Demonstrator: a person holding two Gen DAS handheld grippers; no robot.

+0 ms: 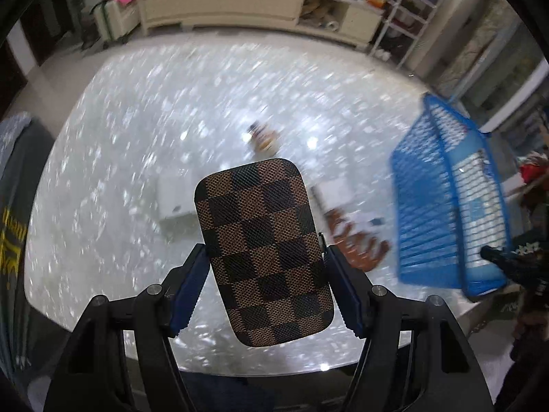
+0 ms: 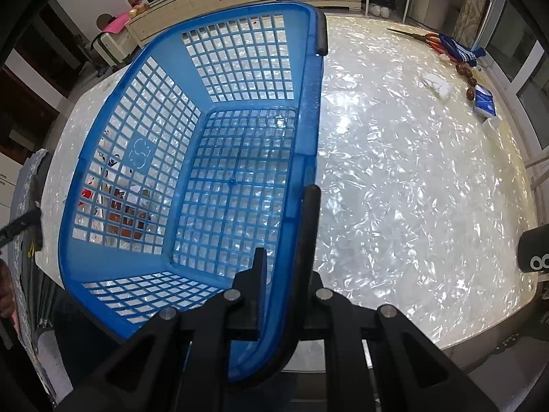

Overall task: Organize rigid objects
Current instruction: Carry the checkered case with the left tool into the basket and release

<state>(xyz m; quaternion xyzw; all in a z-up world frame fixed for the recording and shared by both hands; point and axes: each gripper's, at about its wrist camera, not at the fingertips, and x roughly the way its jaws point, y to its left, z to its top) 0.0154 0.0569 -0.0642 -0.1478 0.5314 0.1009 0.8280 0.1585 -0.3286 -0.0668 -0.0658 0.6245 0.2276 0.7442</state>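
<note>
The left claw (image 1: 266, 283) grips a checkered case (image 1: 262, 252) by its sides, above the desk (image 1: 137, 120) — the right claw (image 2: 279, 276) is clamped on the blue basket (image 2: 192, 158) rim, basket stretching ahead.

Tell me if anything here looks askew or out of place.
The blue basket sits tilted rather than flat, because the right gripper is clamped on its rim. It is empty. The checkered case is held up in the left gripper.
</note>
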